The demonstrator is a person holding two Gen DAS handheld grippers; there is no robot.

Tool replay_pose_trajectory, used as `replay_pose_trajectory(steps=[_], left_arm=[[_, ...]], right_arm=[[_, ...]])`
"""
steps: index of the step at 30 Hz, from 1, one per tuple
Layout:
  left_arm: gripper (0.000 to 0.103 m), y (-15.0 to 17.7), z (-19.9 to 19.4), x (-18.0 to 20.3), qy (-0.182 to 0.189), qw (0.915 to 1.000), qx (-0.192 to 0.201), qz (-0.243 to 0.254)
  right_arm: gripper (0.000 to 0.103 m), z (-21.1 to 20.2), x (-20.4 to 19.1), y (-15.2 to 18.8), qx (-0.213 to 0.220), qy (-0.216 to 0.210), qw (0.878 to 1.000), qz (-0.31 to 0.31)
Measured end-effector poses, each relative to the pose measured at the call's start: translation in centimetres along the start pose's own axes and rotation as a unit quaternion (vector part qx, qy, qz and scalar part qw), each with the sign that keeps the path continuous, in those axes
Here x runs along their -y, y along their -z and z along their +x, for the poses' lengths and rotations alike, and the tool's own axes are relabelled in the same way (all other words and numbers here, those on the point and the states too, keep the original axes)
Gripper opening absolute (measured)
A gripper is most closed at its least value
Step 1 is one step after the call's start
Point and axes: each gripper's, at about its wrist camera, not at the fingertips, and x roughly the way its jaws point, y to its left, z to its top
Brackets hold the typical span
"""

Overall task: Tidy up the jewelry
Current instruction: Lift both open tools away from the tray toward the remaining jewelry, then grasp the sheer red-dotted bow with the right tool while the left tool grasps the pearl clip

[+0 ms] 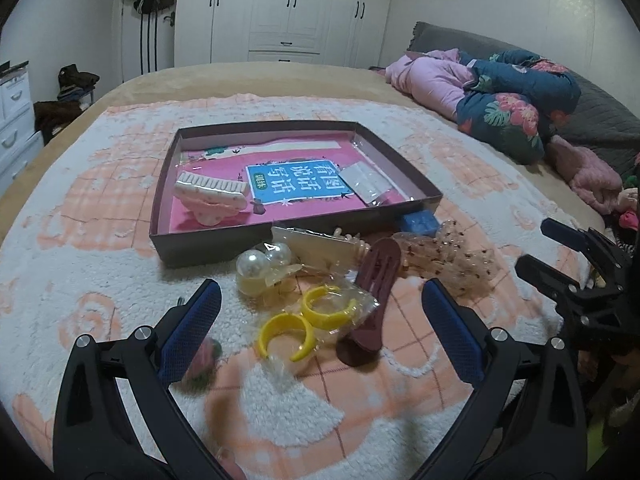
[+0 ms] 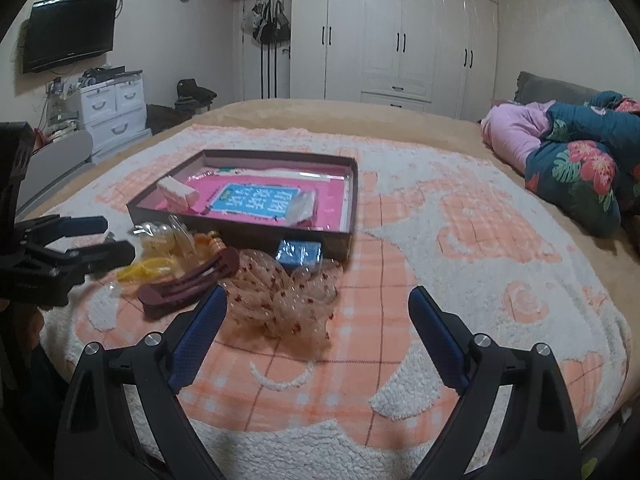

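Yellow earrings in clear bag lie in front of box, between my left gripper fingers, spread wide, nothing held. Right gripper also spread, empty, near speckled bow. Pick step, I judge: next close on bag, lift into box.

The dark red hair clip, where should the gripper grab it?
Probably the dark red hair clip is best pinched across its narrow middle, coming down from above with the left gripper. It lies flat on the blanket, long and slim, with bagged yellow earrings touching one side.
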Motion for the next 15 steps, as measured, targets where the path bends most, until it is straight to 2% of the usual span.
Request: replay_pose_trajectory(steps=[7, 15], left_arm=[[0.092, -0.8, 1.9, -1.2, -0.010, 0.9998, -0.014, -0.006], [0.092, -1.4, 3.8, -3.0, -0.011, 0.9992, -0.033, -0.020]], right_arm=[[0.090, 2.1, -0.4, 0.2, -0.023, -0.009, 1.000, 0.008], [0.090, 5.3, -2.0, 0.1, -0.067, -0.030, 0.997, 0.001]])
